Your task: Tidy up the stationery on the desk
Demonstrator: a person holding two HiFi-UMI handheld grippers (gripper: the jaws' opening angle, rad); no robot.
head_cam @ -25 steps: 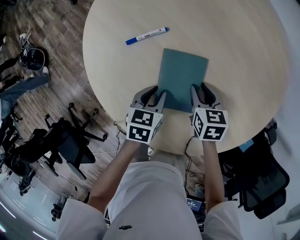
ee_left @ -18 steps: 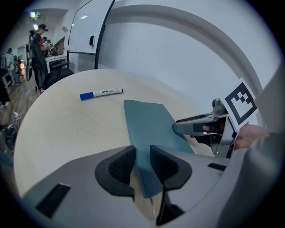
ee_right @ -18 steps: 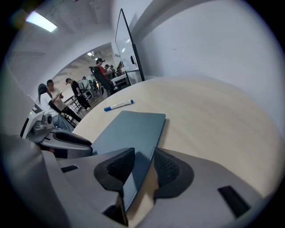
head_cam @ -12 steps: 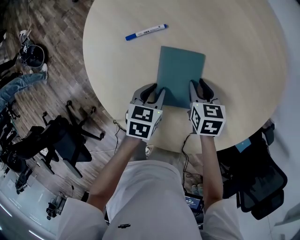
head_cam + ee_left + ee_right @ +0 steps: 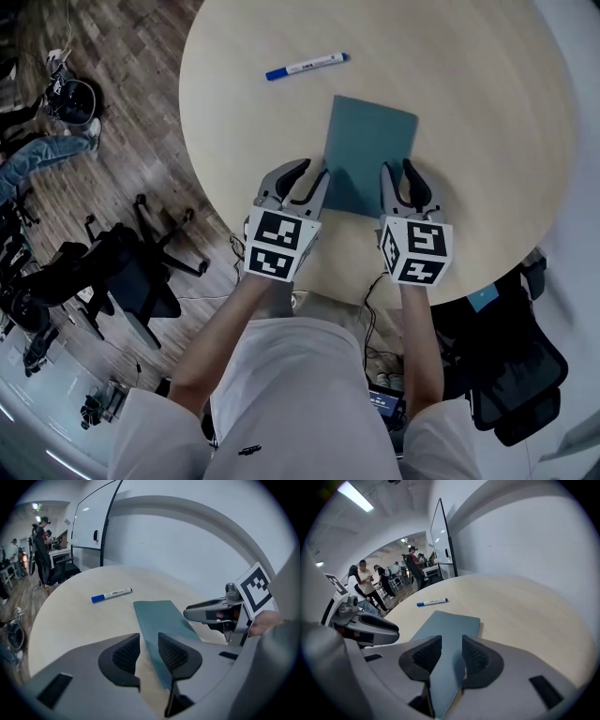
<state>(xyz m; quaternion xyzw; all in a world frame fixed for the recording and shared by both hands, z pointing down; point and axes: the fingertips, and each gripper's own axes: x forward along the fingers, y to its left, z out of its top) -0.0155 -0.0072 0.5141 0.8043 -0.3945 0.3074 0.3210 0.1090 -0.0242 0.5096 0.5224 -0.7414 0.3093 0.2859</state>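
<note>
While your left gripper [image 5: 315, 169] and right gripper [image 5: 397, 166] are each straddling a near corner of the teal rectangular notebook [image 5: 370, 141] lying by the front edge of the round wooden table [image 5: 487, 112], jaws partly apart and pinching nothing, you should be holding both hands level.
</note>
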